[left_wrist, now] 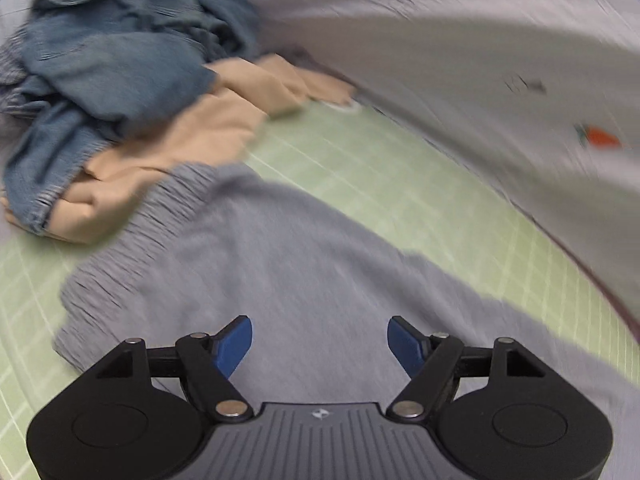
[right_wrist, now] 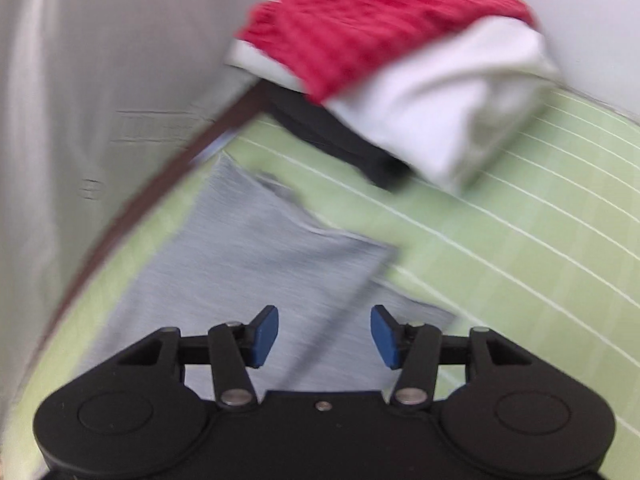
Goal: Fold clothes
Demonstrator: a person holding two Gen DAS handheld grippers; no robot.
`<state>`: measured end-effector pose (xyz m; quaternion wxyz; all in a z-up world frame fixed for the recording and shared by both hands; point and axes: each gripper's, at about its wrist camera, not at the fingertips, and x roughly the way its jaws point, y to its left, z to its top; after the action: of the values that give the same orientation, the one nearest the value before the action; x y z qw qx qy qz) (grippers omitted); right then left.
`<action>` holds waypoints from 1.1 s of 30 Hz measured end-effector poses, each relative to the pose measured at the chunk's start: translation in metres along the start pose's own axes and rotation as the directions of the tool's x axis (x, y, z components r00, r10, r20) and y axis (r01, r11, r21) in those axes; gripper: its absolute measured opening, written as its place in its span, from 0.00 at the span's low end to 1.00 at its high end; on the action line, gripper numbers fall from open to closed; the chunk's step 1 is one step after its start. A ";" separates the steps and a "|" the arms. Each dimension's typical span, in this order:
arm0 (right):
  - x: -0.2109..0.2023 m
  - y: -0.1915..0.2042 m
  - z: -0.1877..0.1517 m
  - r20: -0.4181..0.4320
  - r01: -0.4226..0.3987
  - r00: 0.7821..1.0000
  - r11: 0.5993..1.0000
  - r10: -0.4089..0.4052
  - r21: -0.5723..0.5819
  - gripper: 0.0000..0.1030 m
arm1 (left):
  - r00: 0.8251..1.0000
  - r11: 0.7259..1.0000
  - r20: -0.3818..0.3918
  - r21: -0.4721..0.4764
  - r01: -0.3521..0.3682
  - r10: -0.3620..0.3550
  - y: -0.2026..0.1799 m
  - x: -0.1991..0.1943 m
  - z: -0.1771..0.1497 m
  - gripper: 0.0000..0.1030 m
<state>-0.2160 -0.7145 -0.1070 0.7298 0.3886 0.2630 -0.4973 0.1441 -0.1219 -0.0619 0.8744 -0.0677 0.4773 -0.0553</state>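
In the left wrist view, the grey garment [left_wrist: 280,264] is being shown flat on the green mat [left_wrist: 380,184] under the wide, empty left gripper [left_wrist: 320,346], while a denim and tan heap [left_wrist: 120,92] is left unfolded; in the right wrist view, the same garment [right_wrist: 256,248] is being shown folded over beneath the part-open, empty right gripper [right_wrist: 325,336], near a stack of folded clothes [right_wrist: 400,72].

Soft grey knit garment [left_wrist: 288,264] lies on a matt gridded mat [left_wrist: 380,168].
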 end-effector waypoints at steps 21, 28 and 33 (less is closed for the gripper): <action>0.009 -0.025 0.008 0.050 0.140 0.990 0.983 -0.135 -0.117 0.77 | 0.982 0.970 -0.157 0.232 -0.071 0.109 -0.044 0.041 -0.066 1.00; 0.010 -0.002 -0.005 0.052 -0.070 0.996 0.997 0.072 -0.033 0.24 | 0.977 0.970 -0.176 0.231 -0.074 0.116 -0.046 0.045 -0.063 1.00; 0.029 0.018 -0.012 0.026 0.002 1.000 0.998 0.000 -0.061 0.24 | 0.978 0.970 -0.173 0.233 -0.072 0.115 -0.045 0.045 -0.064 1.00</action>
<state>-0.1887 -0.7161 -0.1303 0.7443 0.3597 0.2686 -0.4944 0.1135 -0.1774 -0.1258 0.8297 0.0601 0.5500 -0.0738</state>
